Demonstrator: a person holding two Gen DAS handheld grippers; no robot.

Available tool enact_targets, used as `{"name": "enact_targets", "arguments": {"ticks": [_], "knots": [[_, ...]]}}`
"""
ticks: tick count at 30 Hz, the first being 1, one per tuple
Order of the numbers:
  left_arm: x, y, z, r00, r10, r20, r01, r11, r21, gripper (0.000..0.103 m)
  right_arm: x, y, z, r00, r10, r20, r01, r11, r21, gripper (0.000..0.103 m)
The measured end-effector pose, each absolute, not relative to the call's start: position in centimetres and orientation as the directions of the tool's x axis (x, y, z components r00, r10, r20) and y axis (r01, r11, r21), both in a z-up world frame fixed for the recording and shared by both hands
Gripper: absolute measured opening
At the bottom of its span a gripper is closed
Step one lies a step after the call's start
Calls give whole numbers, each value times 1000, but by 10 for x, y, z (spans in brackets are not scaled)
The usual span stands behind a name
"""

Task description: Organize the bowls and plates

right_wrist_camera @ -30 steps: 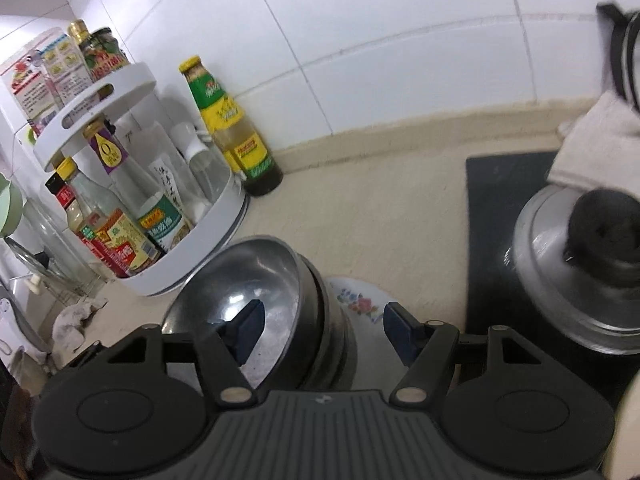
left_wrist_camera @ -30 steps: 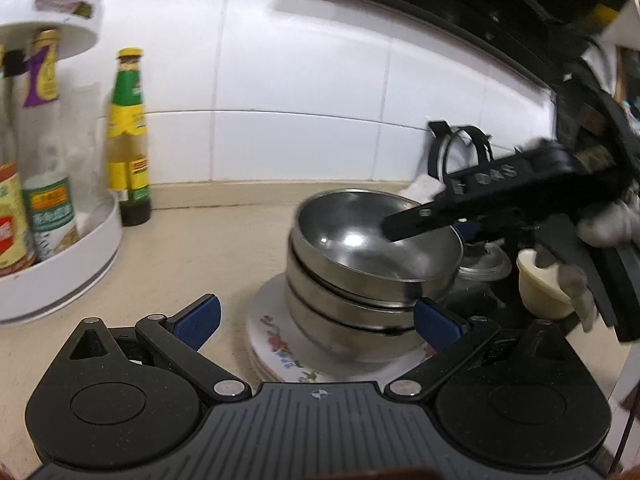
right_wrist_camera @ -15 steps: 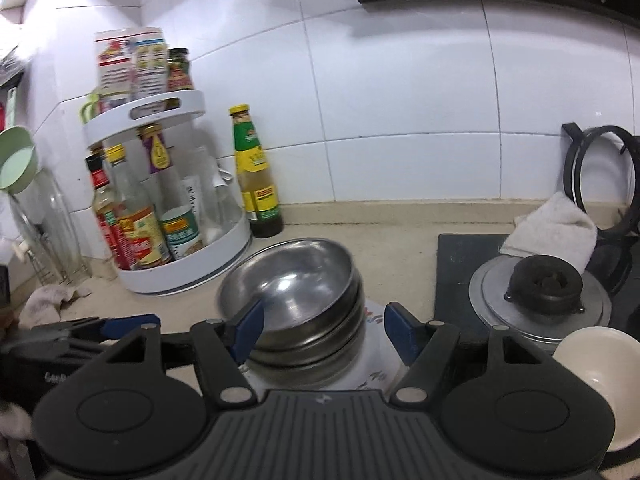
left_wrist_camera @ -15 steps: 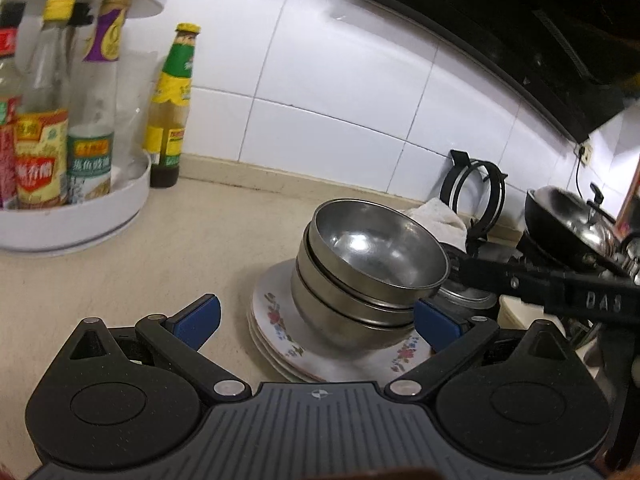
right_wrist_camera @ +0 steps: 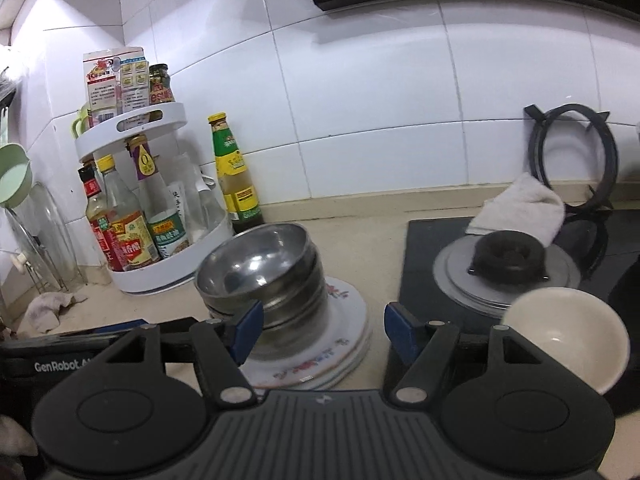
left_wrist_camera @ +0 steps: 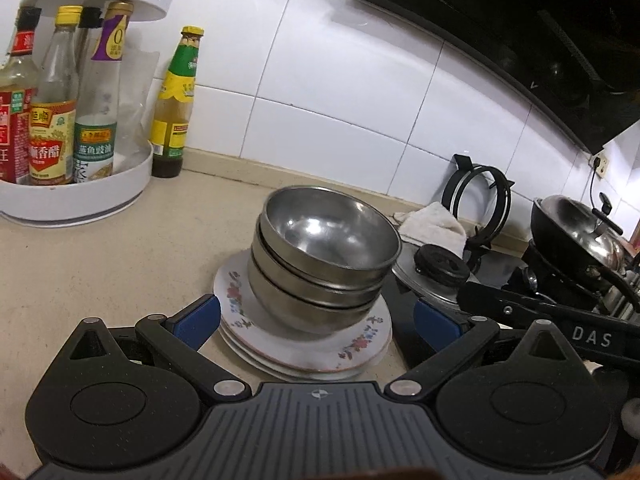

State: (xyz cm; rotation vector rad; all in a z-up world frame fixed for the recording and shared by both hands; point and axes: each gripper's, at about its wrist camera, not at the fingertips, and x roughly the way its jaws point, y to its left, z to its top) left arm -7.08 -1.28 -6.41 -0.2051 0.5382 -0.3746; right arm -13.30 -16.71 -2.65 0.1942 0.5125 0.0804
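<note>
Three nested steel bowls [left_wrist_camera: 325, 256] [right_wrist_camera: 262, 276] stand on a pile of flowered white plates [left_wrist_camera: 352, 354] [right_wrist_camera: 340, 344] on the beige counter. My left gripper [left_wrist_camera: 316, 322] is open just in front of the pile, with nothing between its blue pads. My right gripper [right_wrist_camera: 323, 330] is open too, near the right side of the pile and holding nothing. A cream bowl [right_wrist_camera: 564, 332] sits on the black hob to the right. The right gripper's body shows at the right edge of the left wrist view.
A white two-tier rack of sauce bottles [left_wrist_camera: 72, 184] [right_wrist_camera: 160, 240] stands left, a green-labelled bottle [left_wrist_camera: 176, 108] [right_wrist_camera: 234, 176] beside it. A pot lid [right_wrist_camera: 508, 268], a white cloth [right_wrist_camera: 520, 208], a burner ring [right_wrist_camera: 572, 156] and a wok [left_wrist_camera: 576, 232] crowd the hob.
Both grippers have drawn back from the bowls. The right one, whose finger was over the top bowl's rim, is now clear of it, and the cream bowl has come into view.
</note>
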Motion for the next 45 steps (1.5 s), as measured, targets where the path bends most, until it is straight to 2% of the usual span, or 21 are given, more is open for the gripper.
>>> {"name": "enact_targets", "arguments": {"ticks": [7, 14, 23, 45], "knots": [[-86, -31, -66, 816, -324, -478, 222, 940, -257, 103, -151, -174, -26, 878, 104, -468, -11, 980, 199, 67], [-102, -46, -62, 843, -232, -486, 165, 970, -177, 101, -163, -175, -26, 886, 98, -454, -11, 982, 190, 68], [-116, -46, -57, 858, -204, -470, 139, 976, -170, 101, -173, -175, -23, 899, 69, -432, 3, 987, 164, 74], [-123, -49, -59, 854, -170, -492, 113, 983, -144, 101, -174, -181, -31, 876, 112, -470, -6, 975, 221, 75]]}}
